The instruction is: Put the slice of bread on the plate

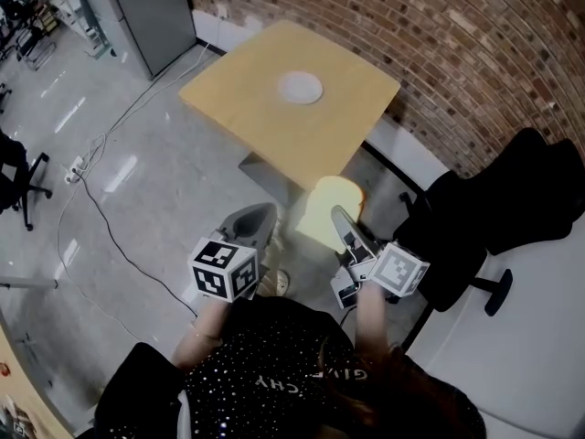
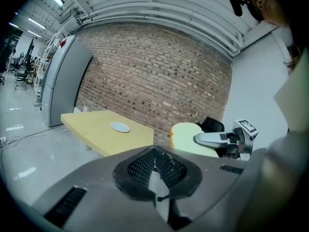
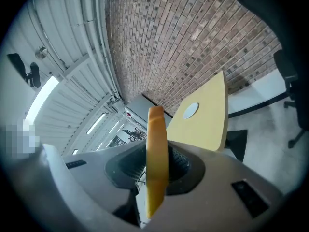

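Observation:
A pale slice of bread (image 1: 322, 210) stands on edge in the air, with my right gripper (image 1: 342, 219) shut on it. In the right gripper view the slice (image 3: 157, 144) fills the gap between the jaws. The left gripper view shows the slice (image 2: 185, 137) and the right gripper (image 2: 212, 138) to its right. My left gripper (image 1: 260, 216) hangs beside it on the left, shut and holding nothing (image 2: 154, 159). The small white plate (image 1: 300, 87) lies in the middle of the yellow table (image 1: 238, 94), well ahead of both grippers. The plate also shows in both gripper views (image 2: 119, 127) (image 3: 190, 110).
A brick wall (image 1: 439, 35) runs behind the table. A black office chair (image 1: 512, 199) stands to the right, with a white tabletop (image 1: 548, 337) beyond it. A grey cabinet (image 1: 146, 7) is at the far left, and cables (image 1: 91, 199) trail across the shiny floor.

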A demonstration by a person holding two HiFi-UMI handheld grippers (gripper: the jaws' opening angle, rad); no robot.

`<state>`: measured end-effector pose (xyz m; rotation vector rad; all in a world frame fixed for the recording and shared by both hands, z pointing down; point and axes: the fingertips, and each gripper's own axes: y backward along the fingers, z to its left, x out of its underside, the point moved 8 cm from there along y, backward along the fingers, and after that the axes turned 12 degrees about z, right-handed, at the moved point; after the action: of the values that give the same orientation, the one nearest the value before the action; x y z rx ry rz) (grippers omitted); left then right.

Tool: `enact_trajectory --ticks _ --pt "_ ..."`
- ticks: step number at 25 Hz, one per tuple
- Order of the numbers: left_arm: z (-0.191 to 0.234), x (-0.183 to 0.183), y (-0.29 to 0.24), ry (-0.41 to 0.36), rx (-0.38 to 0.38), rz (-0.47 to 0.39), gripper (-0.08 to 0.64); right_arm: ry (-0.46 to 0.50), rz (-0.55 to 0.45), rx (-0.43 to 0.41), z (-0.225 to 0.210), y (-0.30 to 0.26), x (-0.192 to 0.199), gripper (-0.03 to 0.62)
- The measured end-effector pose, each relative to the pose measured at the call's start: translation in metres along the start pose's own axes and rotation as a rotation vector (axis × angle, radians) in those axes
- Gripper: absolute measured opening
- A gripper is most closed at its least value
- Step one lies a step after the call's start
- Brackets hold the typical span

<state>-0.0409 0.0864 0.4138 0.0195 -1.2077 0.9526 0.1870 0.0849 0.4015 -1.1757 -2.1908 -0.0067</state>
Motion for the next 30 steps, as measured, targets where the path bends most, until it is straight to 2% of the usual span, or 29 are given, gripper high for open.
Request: enact_trajectory --ticks 11,19,30 --pt "0.025 -0.031 -0.050 0.012 0.017 0.024 0.011 -0.024 0.004 0.025 -0.027 -0.031 -0.041 0.094" --pt "0.058 -0.080 -0.099 0.035 0.030 0.019 0.011 -0.037 0.017 0.037 -0.042 -0.070 -0.099 0.094" --pt "0.118 -0.152 -0.169 0.079 0.043 0.044 0.011 -0.028 0.073 0.107 -0.071 -0.138 -0.184 0.094"
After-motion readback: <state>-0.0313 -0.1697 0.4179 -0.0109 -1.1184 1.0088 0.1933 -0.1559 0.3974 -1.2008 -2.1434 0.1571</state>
